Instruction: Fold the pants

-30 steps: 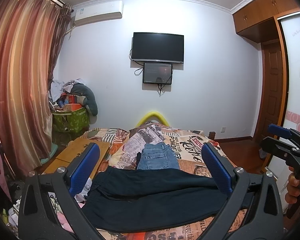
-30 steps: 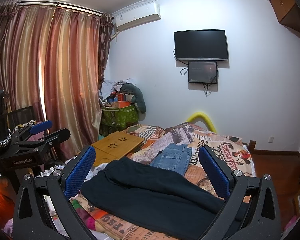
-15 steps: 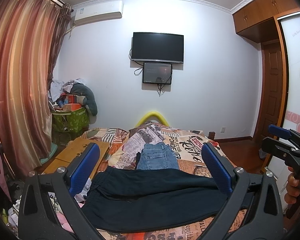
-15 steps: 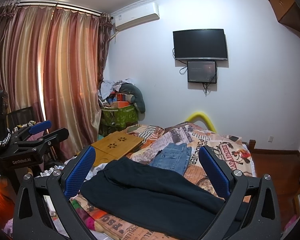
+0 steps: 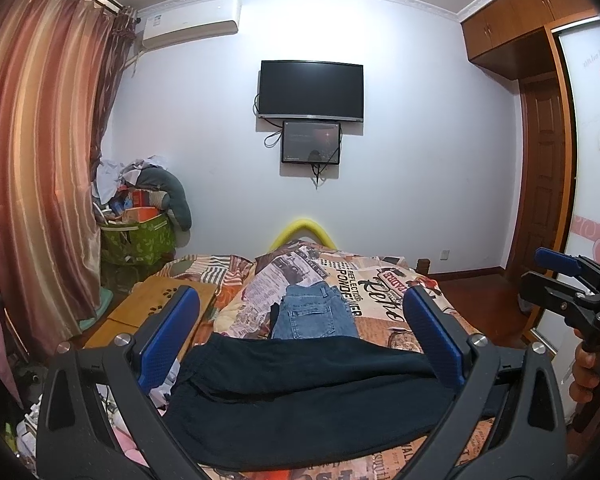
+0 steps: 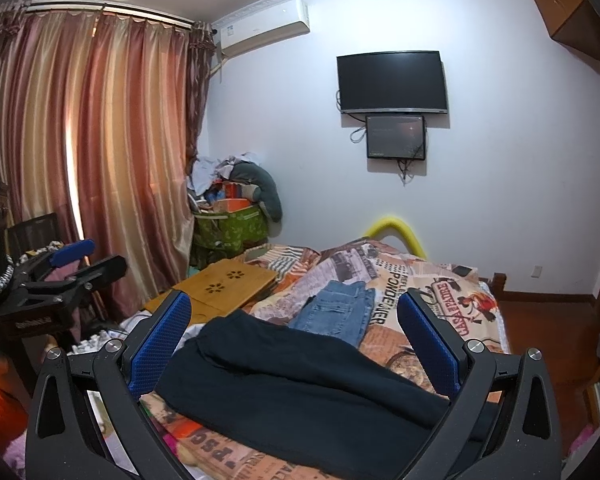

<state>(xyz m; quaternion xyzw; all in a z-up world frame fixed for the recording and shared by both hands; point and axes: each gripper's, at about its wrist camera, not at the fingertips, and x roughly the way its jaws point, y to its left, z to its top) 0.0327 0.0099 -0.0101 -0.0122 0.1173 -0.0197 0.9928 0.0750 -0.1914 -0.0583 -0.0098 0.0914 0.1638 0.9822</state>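
Black pants [image 5: 308, 396] spread across near end of bed [image 5: 384, 308], one long dark band running side to side, seemingly doubled leg over leg already, though layers hard to confirm. Crosswise folds apparently not yet made, so roughly early to middle stage by judgement. Folded jeans [image 5: 316, 316] just beyond black pants, toward wall. Left gripper [image 5: 300, 344] raised above black pants, blue pads wide apart, holding nothing. Right gripper [image 6: 294, 344] likewise spread and empty, off toward right end of black pants. Wooden tray [image 6: 220, 286] beside bed, curtain side.
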